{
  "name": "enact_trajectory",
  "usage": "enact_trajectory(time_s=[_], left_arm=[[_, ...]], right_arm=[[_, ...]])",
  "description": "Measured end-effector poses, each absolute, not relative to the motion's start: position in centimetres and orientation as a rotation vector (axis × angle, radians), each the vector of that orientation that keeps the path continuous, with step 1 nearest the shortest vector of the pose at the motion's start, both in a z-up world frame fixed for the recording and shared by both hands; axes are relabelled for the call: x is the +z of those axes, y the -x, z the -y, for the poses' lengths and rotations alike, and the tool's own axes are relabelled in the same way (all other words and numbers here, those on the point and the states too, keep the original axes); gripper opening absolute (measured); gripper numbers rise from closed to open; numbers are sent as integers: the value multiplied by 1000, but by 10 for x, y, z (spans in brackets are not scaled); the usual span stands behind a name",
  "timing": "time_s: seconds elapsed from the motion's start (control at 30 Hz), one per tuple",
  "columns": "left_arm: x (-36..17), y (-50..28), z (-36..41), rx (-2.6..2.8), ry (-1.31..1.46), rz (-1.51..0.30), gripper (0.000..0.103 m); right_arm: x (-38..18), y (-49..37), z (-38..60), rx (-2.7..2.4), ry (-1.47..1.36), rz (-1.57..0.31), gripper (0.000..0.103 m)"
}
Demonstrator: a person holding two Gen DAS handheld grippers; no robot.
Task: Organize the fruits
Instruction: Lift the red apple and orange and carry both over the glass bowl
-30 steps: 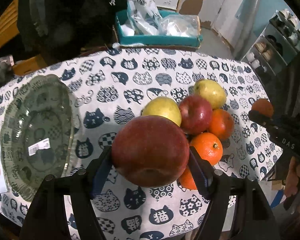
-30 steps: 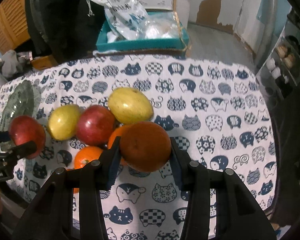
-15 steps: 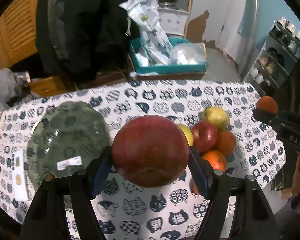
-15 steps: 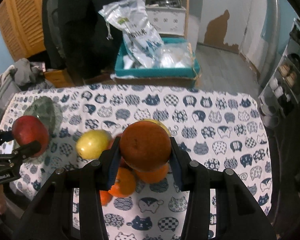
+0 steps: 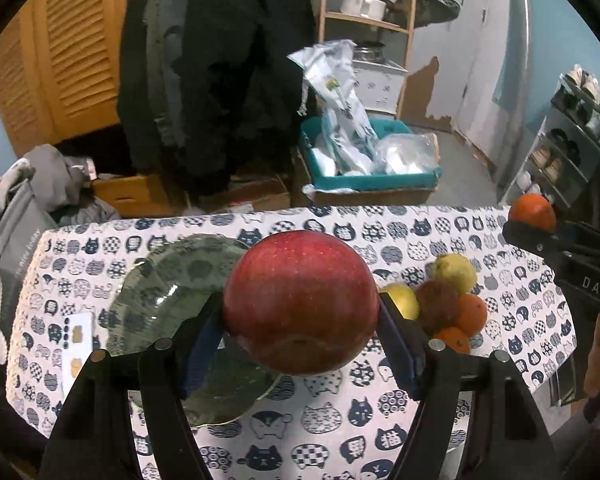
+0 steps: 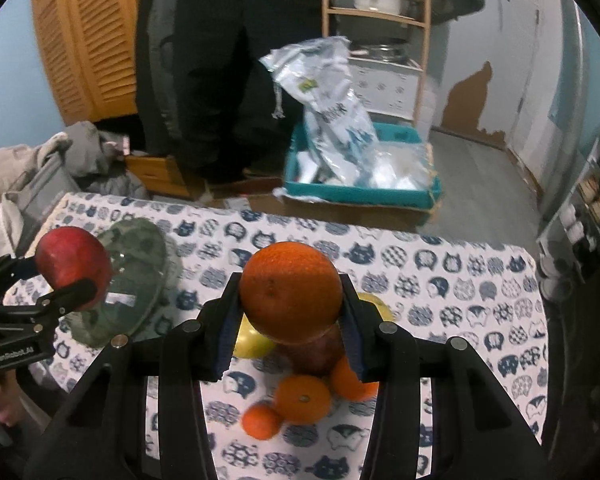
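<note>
My left gripper is shut on a big red apple and holds it high above the table, over the right edge of a green glass plate. My right gripper is shut on an orange, raised above a fruit pile of oranges, a red apple and yellow fruits. The pile also shows in the left wrist view. The plate lies at the table's left, with the left gripper's apple beside it.
The table wears a cat-print cloth. A white card lies left of the plate. Behind the table stand a teal box with plastic bags, dark coats, cardboard boxes and a shoe rack.
Both grippers have risen well above the table with their fruit. The left one has moved left, so the plate now sits beneath the apple.
</note>
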State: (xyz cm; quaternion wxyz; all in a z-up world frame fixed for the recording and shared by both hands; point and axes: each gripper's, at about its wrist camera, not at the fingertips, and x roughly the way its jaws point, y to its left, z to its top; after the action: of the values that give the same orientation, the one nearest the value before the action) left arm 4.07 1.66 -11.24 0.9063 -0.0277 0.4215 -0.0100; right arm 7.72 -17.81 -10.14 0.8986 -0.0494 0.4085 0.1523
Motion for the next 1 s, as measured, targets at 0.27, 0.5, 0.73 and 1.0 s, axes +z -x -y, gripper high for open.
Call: enact_trajectory(time_s=[0.27,0.5,0.73,1.0], left_arm=[[-110,-35,-49,36,84,-855,75],[-110,-30,-79,93,108,-849,75],[-123,-29,-116,152,141,-872,75],[-146,-32,-148,197,168,-919,75]], right_arm=[[-97,-85,134,382,120,-844,44],[-99,-90,90,441,145,-849,44],[-110,-98,45,496,179,-870,44],[-144,-110,-5,554,208,-947,44]])
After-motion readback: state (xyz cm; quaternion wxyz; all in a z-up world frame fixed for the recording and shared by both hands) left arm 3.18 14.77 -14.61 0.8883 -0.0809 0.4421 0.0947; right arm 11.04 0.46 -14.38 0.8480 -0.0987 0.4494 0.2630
